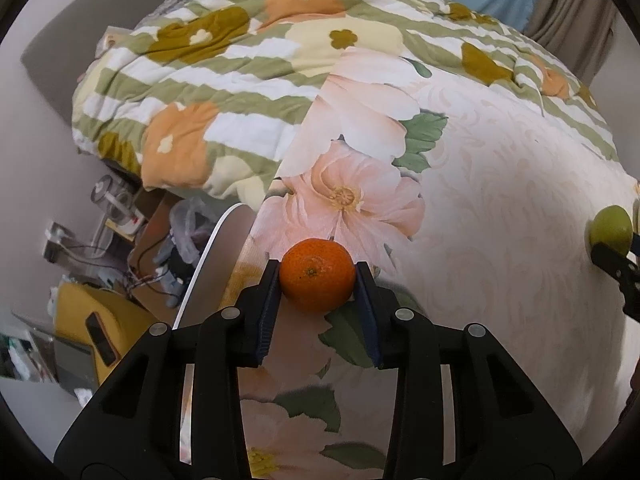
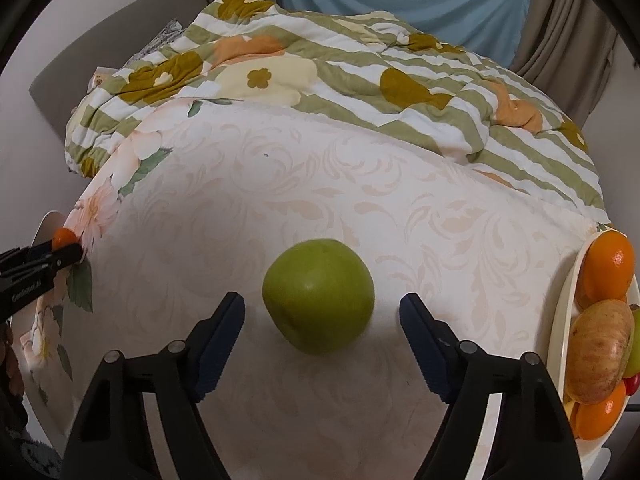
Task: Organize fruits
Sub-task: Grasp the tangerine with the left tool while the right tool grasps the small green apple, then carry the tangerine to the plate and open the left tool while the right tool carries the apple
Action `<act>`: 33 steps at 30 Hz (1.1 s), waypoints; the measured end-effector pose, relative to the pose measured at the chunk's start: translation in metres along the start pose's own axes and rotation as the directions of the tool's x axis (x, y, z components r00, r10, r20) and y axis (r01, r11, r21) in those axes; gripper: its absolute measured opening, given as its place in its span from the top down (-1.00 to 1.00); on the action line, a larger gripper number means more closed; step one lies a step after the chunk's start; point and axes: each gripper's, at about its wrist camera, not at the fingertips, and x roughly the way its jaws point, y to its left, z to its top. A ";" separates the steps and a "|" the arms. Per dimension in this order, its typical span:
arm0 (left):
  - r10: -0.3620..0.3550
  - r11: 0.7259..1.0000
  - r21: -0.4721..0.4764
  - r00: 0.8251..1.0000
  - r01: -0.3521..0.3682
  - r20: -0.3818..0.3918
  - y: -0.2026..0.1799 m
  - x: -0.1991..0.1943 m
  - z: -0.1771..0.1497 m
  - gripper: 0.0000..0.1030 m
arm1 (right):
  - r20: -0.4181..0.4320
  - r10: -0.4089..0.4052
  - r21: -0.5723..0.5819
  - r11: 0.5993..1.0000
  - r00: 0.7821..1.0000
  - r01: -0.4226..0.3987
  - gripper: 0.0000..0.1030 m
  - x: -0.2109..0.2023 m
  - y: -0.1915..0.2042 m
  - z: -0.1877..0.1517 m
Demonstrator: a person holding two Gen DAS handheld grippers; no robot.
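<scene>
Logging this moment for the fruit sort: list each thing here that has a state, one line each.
left tongs: shut on the tangerine
tangerine: clamped between both pads, at the bedsheet's edge
right tongs: open, pads apart on either side of the green apple
green apple: on the bedsheet, touched by neither pad
fruit plate: loaded with oranges and other fruit
quilt: rumpled at the far side

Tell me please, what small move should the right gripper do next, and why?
Probably close the right gripper on the green apple: its fingers stand open on either side of it, not touching, while the left gripper already holds the mandarin.
</scene>
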 end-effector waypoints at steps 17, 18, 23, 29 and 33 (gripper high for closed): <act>-0.061 0.995 0.084 0.997 0.057 0.045 0.009 -0.027 0.005 0.17 | 0.042 -0.054 0.088 0.995 0.998 0.050 0.06 -0.013 0.010 0.002; -0.067 0.994 0.090 0.996 0.062 0.051 0.011 -0.030 0.006 0.17 | 0.050 -0.052 0.094 0.994 0.997 0.047 0.06 -0.017 0.012 0.002; -0.098 0.987 0.139 0.992 0.085 0.085 0.015 -0.049 0.013 0.17 | 0.098 -0.039 0.123 0.992 0.994 0.027 0.06 -0.039 0.020 0.001; -0.157 0.971 0.198 0.980 0.130 0.125 0.015 -0.073 0.026 0.17 | 0.155 -0.058 0.156 0.987 0.986 0.034 0.06 -0.073 0.030 -0.003; -0.215 0.949 0.264 0.966 0.172 0.143 0.004 -0.086 0.032 0.17 | 0.185 -0.092 0.200 0.978 0.978 0.054 0.06 -0.098 0.031 -0.009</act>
